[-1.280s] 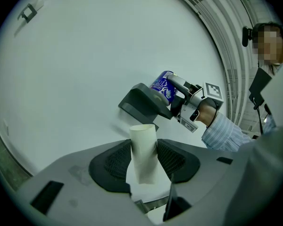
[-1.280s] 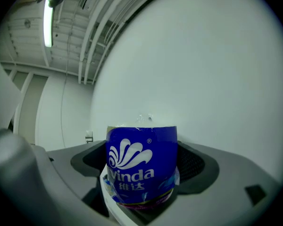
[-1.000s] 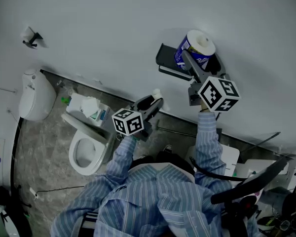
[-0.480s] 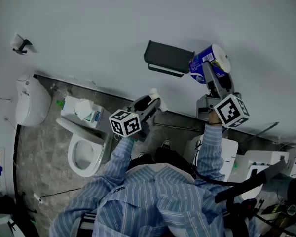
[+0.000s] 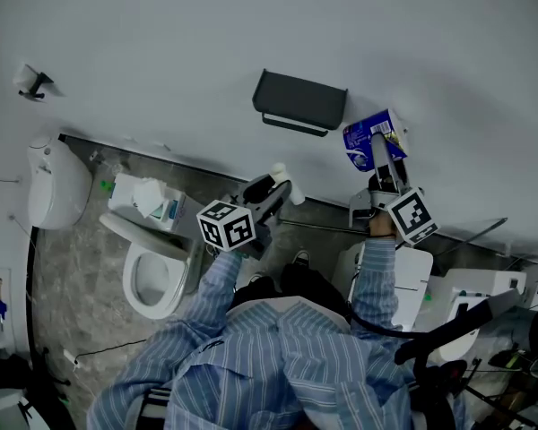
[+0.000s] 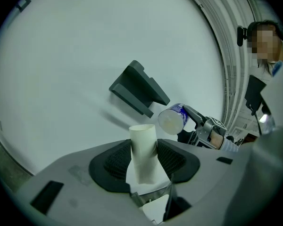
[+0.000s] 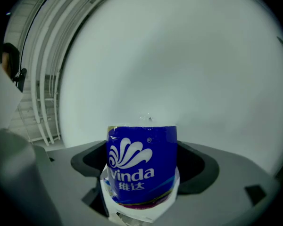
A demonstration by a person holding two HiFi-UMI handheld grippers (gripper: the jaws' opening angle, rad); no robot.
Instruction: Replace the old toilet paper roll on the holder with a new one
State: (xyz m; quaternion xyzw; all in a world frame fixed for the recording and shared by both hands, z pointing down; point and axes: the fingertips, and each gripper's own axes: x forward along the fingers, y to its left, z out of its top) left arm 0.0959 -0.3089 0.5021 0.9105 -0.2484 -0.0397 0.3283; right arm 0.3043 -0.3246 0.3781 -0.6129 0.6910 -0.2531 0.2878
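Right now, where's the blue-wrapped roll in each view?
Head view: blue-wrapped roll right of centre, in the right gripper, right of the wall holder.
Left gripper view: roll just right of centre, below-right of the holder.
Right gripper view: roll bottom centre, between the jaws, pads on it.
Landmark: the dark holder, in head and left gripper views; the right gripper view shows only white wall behind.

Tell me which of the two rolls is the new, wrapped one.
The toilet paper roll in the right gripper: full, in a blue Vinda wrapper. The left gripper holds only a bare white cardboard tube.
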